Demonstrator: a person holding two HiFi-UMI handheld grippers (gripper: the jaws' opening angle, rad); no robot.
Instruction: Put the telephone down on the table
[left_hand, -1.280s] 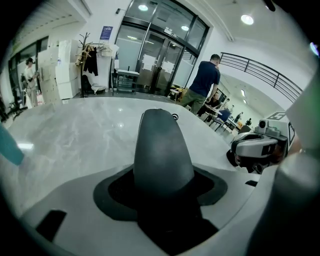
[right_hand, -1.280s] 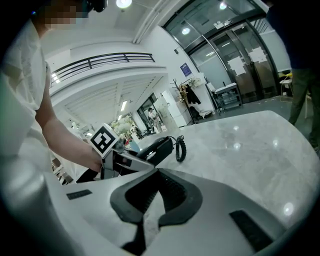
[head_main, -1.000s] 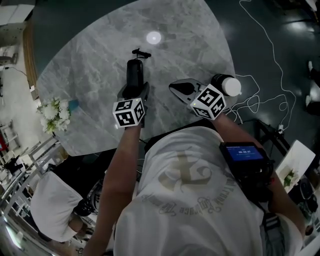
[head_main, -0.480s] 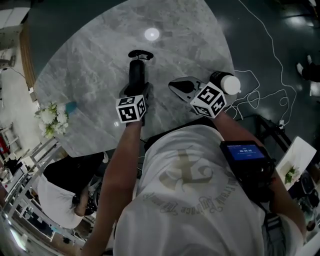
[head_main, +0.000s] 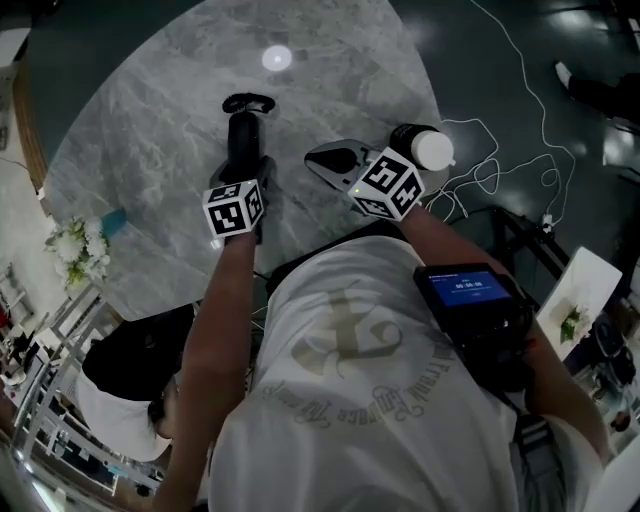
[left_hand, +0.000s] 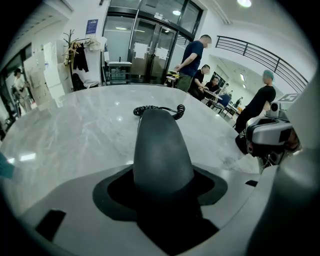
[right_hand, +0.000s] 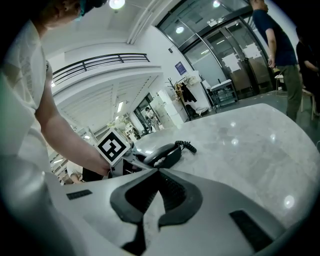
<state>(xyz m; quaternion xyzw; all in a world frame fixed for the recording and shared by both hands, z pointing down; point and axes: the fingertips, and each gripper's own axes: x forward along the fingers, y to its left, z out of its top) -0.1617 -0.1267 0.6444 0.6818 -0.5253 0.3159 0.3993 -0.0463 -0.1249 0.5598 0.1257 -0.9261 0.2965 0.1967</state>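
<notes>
Grey marble table (head_main: 140, 130): left gripper (head_main: 244, 172) clamps telephone (head_main: 241, 135) by its near end, long axis pointing straight away, far end apparently touching down. The right gripper (head_main: 318, 160) sits closed and empty alongside.

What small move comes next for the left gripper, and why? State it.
Probably open the left gripper: its jaws grip the handset, which seems to rest on the table, so letting go should finish the job.

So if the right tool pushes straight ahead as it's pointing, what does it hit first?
Most likely the telephone, held in the left tool, which lies just beyond the shut tips of the right tool. The depth between them is unclear.
</notes>
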